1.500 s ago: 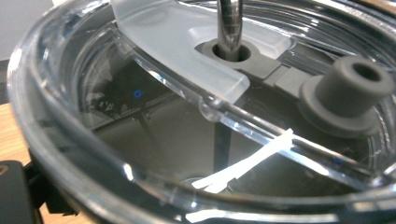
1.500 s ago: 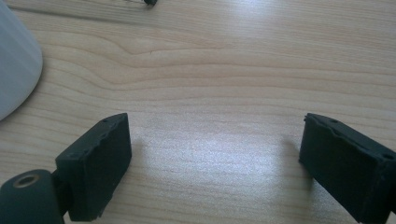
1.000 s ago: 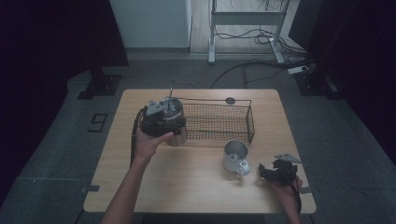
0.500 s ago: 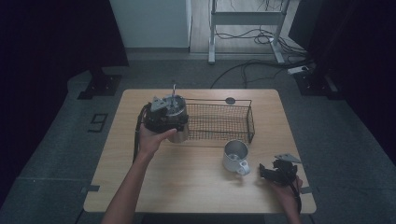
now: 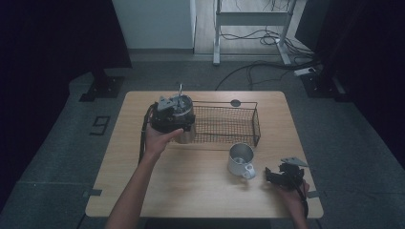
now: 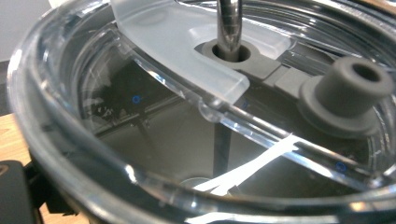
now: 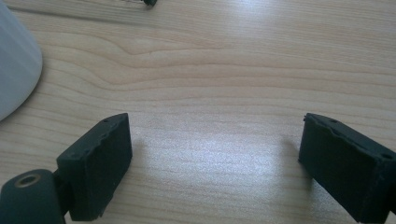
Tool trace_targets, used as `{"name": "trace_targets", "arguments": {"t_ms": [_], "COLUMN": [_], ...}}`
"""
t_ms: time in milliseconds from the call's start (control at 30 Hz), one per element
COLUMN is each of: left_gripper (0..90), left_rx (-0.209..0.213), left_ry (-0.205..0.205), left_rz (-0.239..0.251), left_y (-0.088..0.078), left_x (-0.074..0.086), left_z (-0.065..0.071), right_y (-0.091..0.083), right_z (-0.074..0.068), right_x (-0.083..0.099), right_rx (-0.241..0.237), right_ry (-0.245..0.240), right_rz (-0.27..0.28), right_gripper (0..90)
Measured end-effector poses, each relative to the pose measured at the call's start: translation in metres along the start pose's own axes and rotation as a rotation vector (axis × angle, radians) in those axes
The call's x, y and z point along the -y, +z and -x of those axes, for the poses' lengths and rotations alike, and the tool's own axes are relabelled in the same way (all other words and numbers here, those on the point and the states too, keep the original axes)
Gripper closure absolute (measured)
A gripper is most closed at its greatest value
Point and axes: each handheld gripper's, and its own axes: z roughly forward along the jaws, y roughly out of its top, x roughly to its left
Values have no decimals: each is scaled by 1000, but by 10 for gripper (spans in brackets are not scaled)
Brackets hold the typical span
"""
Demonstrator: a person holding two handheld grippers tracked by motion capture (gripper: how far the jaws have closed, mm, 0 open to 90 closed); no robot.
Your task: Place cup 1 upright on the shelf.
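The tumbler point(image 5: 184, 136), a clear cup with a see-through lid point(image 6: 196, 84) and a metal straw point(image 5: 180, 90) through it, is at the left end of the wire basket point(image 5: 229, 125) on the far half of the table point(image 5: 191, 191). The left gripper point(image 5: 172, 112) sits on top of it, the person's left hand point(image 5: 160, 138) cupped around its near side. In the left gripper view the lid is right against the camera; whether the jaws grip it cannot be told. A metal mug point(image 5: 240, 160) stands just near of the basket's right part. To its right, the right gripper point(image 5: 277, 177) lies low over bare wood, jaws wide apart and holding nothing.
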Motion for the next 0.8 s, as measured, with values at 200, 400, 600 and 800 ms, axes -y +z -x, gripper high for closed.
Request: {"name": "trace_targets", "arguments": {"t_ms": [200, 400, 600, 800], "left_gripper": [38, 39, 39, 39], "left_rx": [0, -2, -11, -17], "left_ry": [-6, -4, -11, -14], "left_rz": [5, 0, -4, -7], "left_y": [5, 8, 12, 16], "left_x": [-4, -5, -5, -8], "left_z": [-3, -5, -8, -11], "right_y": [0, 0, 0, 0], "right_z": [0, 0, 0, 0], "right_x": [0, 0, 0, 0], "right_rx": [0, 1, 0, 0], "right_ry": [0, 0, 0, 0], "right_rz": [0, 1, 1, 0], "right_gripper": [93, 94, 94, 94]}}
